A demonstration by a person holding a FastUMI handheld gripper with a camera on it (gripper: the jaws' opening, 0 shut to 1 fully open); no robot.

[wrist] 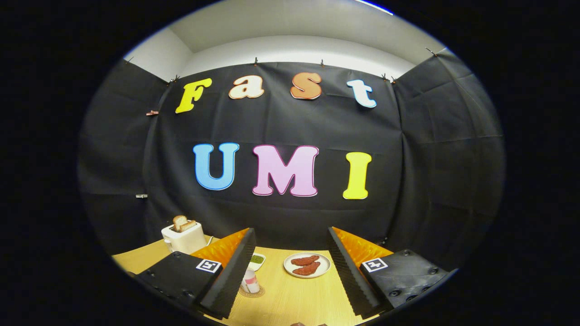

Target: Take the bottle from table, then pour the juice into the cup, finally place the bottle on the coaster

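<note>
You're holding the gripper (290, 276) up high with its fingers spread wide and nothing between them. The bottle (250, 280) is sitting on the coaster (252, 292), just inside your left finger (231, 276), partly hidden by it. It looks like a small plastic bottle with a pale label, so I'm guessing it's light and a bit slick; if you're going for it, you're wanting the fingers around the middle of the body, not the cap. Can't tell how full it is. The wooden counter (294, 303) is smooth and flat. Further back you're seeing a plate of sausages (307, 265), a small dish of something green (257, 260) and a toaster (183, 236) with bread in it.
</note>
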